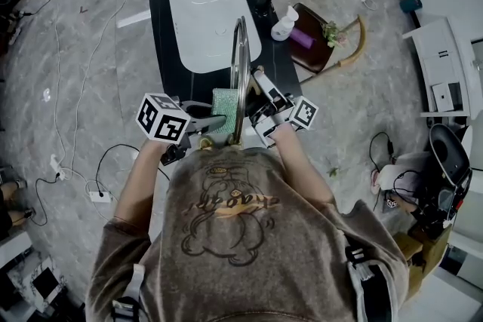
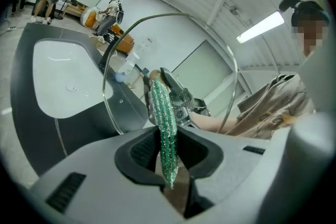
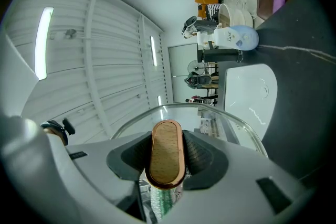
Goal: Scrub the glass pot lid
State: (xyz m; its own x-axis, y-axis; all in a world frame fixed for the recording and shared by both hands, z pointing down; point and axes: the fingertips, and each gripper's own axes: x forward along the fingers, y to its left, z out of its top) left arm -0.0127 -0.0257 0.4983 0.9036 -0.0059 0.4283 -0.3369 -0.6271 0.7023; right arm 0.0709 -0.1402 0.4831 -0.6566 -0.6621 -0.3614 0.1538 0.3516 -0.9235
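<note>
Your left gripper (image 2: 168, 157) had its jaws clamped on one green scrub pad (image 2: 164, 110), and your right gripper (image 3: 167, 165) had its jaws closed on the wooden handle (image 3: 167, 152) of the one glass pot lid (image 1: 240, 64). You held the lid on edge over the dark counter (image 1: 162, 26), beside the one white basin (image 1: 213, 19) and one soap bottle (image 1: 284, 25). The pad lay at the lid's left face, so I judged scrubbing under way; no suds showed, and the handle side and rim looked left to do
</note>
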